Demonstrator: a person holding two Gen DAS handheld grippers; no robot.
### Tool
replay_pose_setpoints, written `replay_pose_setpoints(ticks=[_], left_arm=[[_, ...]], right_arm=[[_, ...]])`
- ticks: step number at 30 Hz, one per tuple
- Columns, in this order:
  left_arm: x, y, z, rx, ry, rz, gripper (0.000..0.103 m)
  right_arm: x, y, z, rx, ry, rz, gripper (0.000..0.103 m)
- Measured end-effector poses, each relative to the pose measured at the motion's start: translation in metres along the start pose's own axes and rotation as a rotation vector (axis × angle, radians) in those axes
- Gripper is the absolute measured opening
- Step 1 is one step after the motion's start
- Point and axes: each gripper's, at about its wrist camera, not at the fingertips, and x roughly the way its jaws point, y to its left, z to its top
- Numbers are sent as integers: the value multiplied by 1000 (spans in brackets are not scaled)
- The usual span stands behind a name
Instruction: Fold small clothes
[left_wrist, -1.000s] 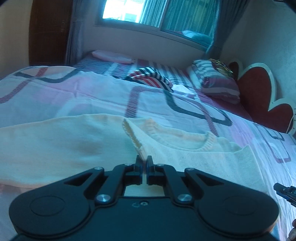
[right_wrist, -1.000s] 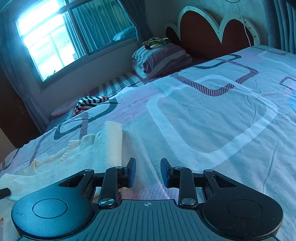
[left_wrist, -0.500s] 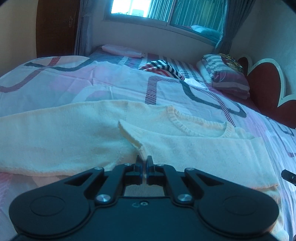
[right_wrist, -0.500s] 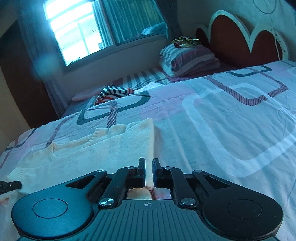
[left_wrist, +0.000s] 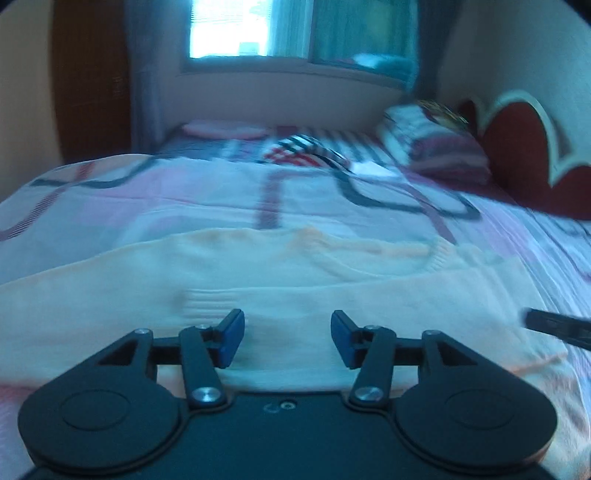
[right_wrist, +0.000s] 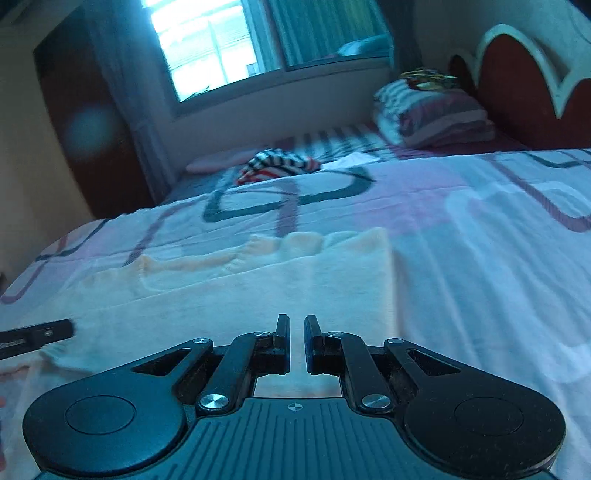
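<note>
The cream sweater lies flat across the bed, its long axis crosswise to both claws, directly under the left claw, whose jaws are spread wide, while the right claw, nearly closed and empty, hangs over its folded right edge.

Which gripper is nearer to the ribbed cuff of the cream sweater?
Left. The left gripper, open, sits just behind the ribbed cuff on the cream sweater. The right gripper is over the sweater's right edge, farther from it.
</note>
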Motion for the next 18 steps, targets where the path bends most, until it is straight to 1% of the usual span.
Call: replay_pose_setpoints(ticks=[1, 3, 4, 5, 6, 7, 9, 10, 11, 14, 16, 17, 18], left_arm=[[8, -8, -2, 19, 10, -9, 50], [22, -17, -4, 37, 46, -21, 50], [24, -17, -6, 48, 37, -17, 50], [25, -14, -7, 53, 28, -8, 51], [26, -9, -7, 45, 26, 0, 52], [26, -2, -7, 31, 20, 7, 52], [27, 14, -3, 11, 10, 36, 50], [28, 20, 0, 5, 11, 39, 50], [30, 24, 3, 3, 12, 36, 50], [32, 22, 10, 17, 11, 45, 49], [32, 15, 15, 34, -3, 33, 50], [35, 12, 18, 46, -3, 35, 50], [39, 11, 19, 54, 10, 37, 50]], right_arm=[[10, 10, -2, -34, 24, 26, 9], [20, 23, -6, -84, 44, 70, 9], [23, 25, -8, -114, 45, 85, 9], [24, 24, -8, -142, 41, 77, 9], [25, 17, -7, -146, 36, 43, 9], [28, 0, -4, -102, 29, -19, 9], [30, -41, 6, 23, 10, -76, 8], [32, -51, 12, 40, 9, -102, 0], [34, -59, 20, 36, 9, -127, 0], [41, -70, 42, 56, -9, -141, 0], [46, -74, 56, 49, -22, -155, 0], [54, -77, 61, 59, 3, -170, 0], [67, -82, 64, 64, 60, -210, 0]])
